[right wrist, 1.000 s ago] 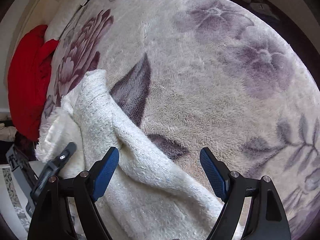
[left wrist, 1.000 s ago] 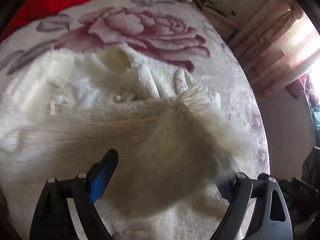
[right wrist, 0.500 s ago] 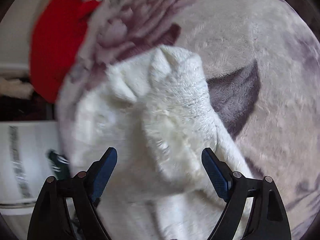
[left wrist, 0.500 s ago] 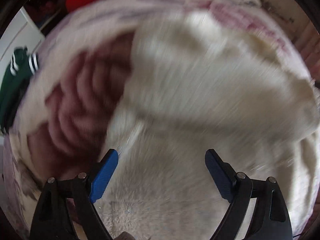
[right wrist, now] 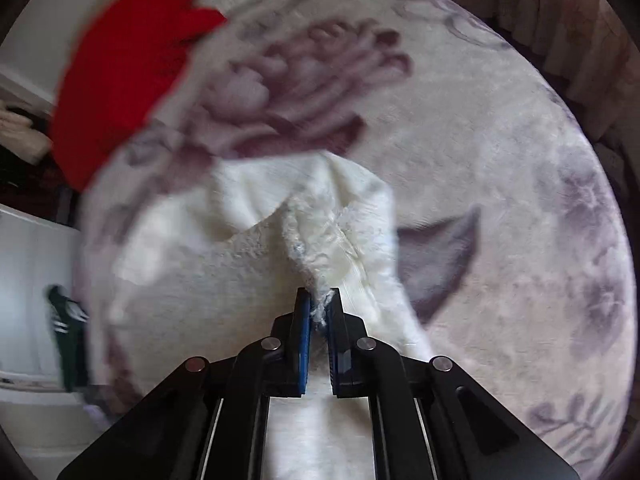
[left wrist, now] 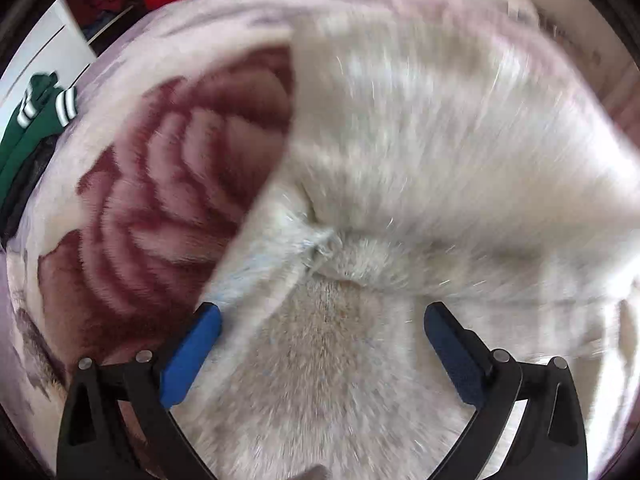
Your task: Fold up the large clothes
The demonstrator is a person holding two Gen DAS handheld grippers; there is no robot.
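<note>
Since a second ago my right gripper (right wrist: 319,308) has swung from the flat blanket over onto the white fuzzy garment (right wrist: 256,264) and its fingers have snapped together, pinching a raised fold of its edge between the blue pads (right wrist: 305,332). My left gripper (left wrist: 320,344) has also shifted across the garment (left wrist: 400,160), from its far side to its edge by the big rose print; its fingers are opening, spread wide, with fleece under the gap but nothing pressed by either pad (left wrist: 192,356).

The garment lies bunched on the bed, on the floral blanket (right wrist: 500,160), with a puckered seam just ahead of my left fingers. That view is smeared, so I cannot tell which part of the garment this is. A red cloth (right wrist: 120,80) sits at the blanket's far edge, and a green striped garment (left wrist: 32,120) lies off the bed's side.
</note>
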